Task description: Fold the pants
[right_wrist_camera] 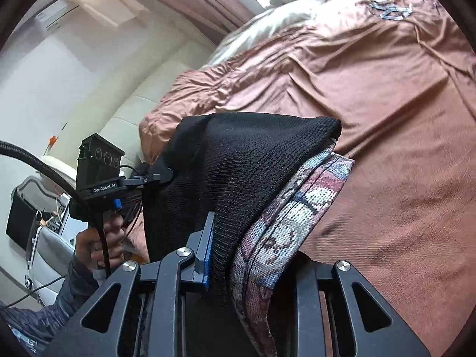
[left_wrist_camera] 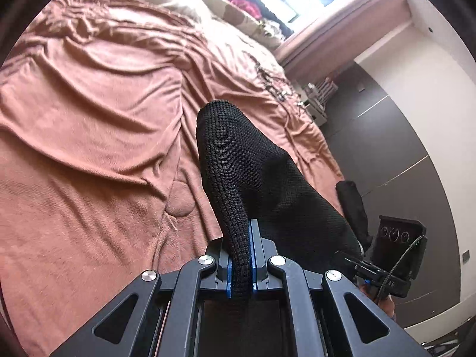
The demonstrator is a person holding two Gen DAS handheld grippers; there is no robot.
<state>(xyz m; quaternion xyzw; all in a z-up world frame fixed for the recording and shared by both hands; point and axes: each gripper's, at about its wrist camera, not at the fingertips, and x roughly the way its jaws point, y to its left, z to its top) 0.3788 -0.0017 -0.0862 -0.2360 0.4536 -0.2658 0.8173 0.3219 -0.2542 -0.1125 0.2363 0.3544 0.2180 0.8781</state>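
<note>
Black knit pants (left_wrist_camera: 253, 163) hang lifted above the bed, stretched between both grippers. In the left wrist view my left gripper (left_wrist_camera: 241, 233) is shut on a bunched edge of them, squeezed between the blue pads (left_wrist_camera: 253, 255). In the right wrist view my right gripper (right_wrist_camera: 238, 253) is shut on the pants (right_wrist_camera: 244, 163) together with a patterned pink, blue and grey layer (right_wrist_camera: 297, 208); I cannot tell whether that layer belongs to the pants. Only its left blue pad (right_wrist_camera: 208, 247) shows, cloth hides the other finger. Each view shows the other gripper (left_wrist_camera: 392, 253) (right_wrist_camera: 101, 172) gripping the far edge.
A wrinkled terracotta bedspread (left_wrist_camera: 89, 119) (right_wrist_camera: 386, 104) covers the bed below. Small metal items (left_wrist_camera: 273, 86) (right_wrist_camera: 389, 10) lie on it farther off. Dark wardrobe doors (left_wrist_camera: 386, 148) stand beside the bed. A person's hand (right_wrist_camera: 101, 238) holds the left gripper's handle.
</note>
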